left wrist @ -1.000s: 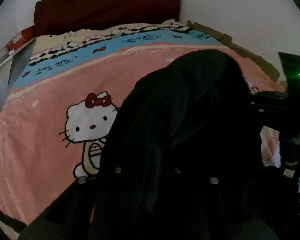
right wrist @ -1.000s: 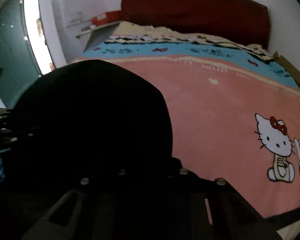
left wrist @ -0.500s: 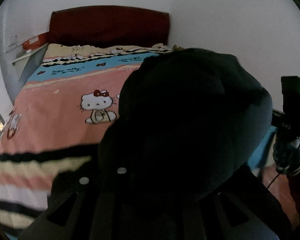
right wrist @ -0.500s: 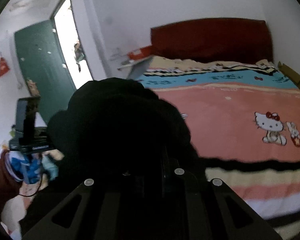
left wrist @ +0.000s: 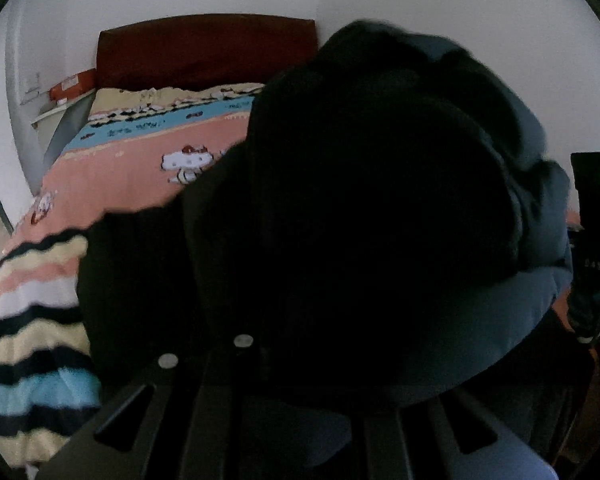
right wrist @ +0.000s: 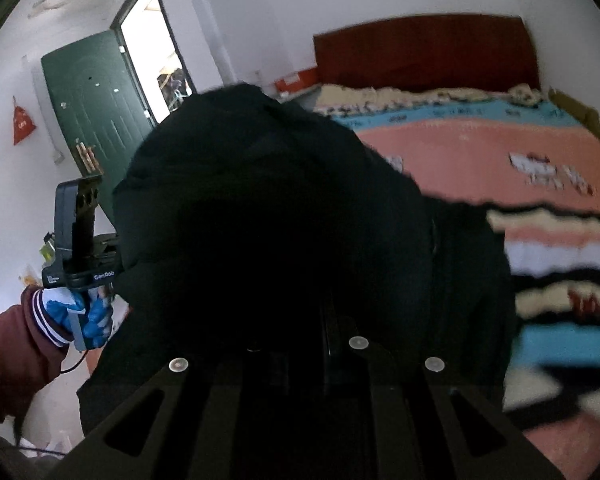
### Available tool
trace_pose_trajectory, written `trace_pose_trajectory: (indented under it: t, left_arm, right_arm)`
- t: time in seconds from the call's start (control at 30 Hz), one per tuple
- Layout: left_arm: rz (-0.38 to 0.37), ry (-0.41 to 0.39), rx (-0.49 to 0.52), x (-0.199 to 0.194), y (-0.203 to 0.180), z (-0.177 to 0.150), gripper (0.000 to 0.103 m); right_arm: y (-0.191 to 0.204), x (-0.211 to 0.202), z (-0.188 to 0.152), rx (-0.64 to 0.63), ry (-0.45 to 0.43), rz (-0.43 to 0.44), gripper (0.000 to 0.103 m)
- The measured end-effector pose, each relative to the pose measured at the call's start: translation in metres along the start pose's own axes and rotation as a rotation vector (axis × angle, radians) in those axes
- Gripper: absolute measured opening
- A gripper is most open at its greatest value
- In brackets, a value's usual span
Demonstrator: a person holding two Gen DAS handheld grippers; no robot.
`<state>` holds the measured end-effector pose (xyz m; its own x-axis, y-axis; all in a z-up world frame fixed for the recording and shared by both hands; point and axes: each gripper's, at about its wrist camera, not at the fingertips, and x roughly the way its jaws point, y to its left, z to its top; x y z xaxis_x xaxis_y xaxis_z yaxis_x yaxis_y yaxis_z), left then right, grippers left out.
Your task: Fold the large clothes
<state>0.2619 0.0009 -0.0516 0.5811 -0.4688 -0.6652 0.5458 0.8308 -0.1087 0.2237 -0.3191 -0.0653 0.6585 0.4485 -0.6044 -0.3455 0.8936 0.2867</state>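
Bed (right wrist: 480, 152): cartoon blanket (pink, striped) | door (right wrist: 96, 108): ajar | tongs: both clamped on dark garment (left wrist: 360, 220)

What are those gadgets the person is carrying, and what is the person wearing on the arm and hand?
In the right wrist view, the left hand-held gripper is a dark boxy unit with small white lettering on its side, a pale grey handle and a thin black cable trailing below. The hand on it wears a blue glove. The sleeve is maroon, its cuff striped white.

"GenRob" stands on the left hand-held gripper (right wrist: 100, 264).
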Motion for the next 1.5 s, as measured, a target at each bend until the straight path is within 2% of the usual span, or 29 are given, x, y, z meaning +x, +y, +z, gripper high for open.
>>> trace_pose_trajectory:
  t: [0.13, 0.27, 0.53, 0.83, 0.9, 0.93, 0.97, 1.03, 1.07, 1.17, 1.23, 1.27, 1.43, 1.5]
  left_arm:
    - [0.039, 0.008, 0.026, 0.009, -0.012, -0.029, 0.009]
    - [0.076, -0.014, 0.002, 0.021, -0.016, -0.046, 0.011]
    - [0.134, 0.015, 0.005, 0.021, -0.027, -0.042, 0.013]
    - [0.233, -0.005, 0.163, 0.007, -0.051, -0.047, 0.016]
    - [0.251, 0.004, 0.216, 0.003, -0.059, -0.050, 0.018]
    - [0.256, 0.004, 0.237, 0.000, -0.063, -0.053, 0.023]
    - [0.252, 0.003, 0.256, -0.003, -0.068, -0.057, 0.033]
    - [0.250, 0.012, 0.283, -0.008, -0.074, -0.064, 0.042]
    - [0.250, 0.013, 0.293, -0.010, -0.076, -0.067, 0.048]
    - [0.241, 0.019, 0.274, -0.015, -0.071, -0.070, 0.049]
    - [0.230, 0.022, 0.247, -0.019, -0.067, -0.072, 0.049]
    - [0.220, 0.025, 0.232, -0.022, -0.065, -0.074, 0.049]
    - [0.198, 0.038, 0.207, -0.035, -0.061, -0.085, 0.049]
    - [0.184, 0.042, 0.184, -0.040, -0.053, -0.080, 0.049]
  right_arm:
    - [0.001, 0.006, -0.027, -0.010, 0.051, -0.054, 0.012]
    - [-0.013, 0.027, -0.049, 0.019, 0.115, -0.108, 0.012]
    - [-0.016, 0.038, -0.048, 0.007, 0.140, -0.168, 0.012]
    - [-0.002, 0.022, -0.048, -0.063, 0.133, -0.241, 0.017]
    - [0.002, 0.017, -0.050, -0.089, 0.131, -0.252, 0.018]
    - [0.006, 0.015, -0.051, -0.095, 0.131, -0.257, 0.018]
    - [0.006, 0.014, -0.052, -0.099, 0.130, -0.260, 0.019]
    - [0.010, 0.011, -0.053, -0.107, 0.123, -0.266, 0.020]
    - [0.010, 0.010, -0.053, -0.109, 0.120, -0.270, 0.022]
    - [0.013, 0.009, -0.054, -0.107, 0.120, -0.279, 0.033]
    - [0.013, 0.008, -0.055, -0.107, 0.121, -0.286, 0.047]
    - [0.012, 0.007, -0.056, -0.102, 0.121, -0.286, 0.058]
    - [0.008, -0.007, -0.066, -0.086, 0.119, -0.272, 0.059]
    - [0.004, -0.015, -0.066, -0.075, 0.116, -0.261, 0.059]
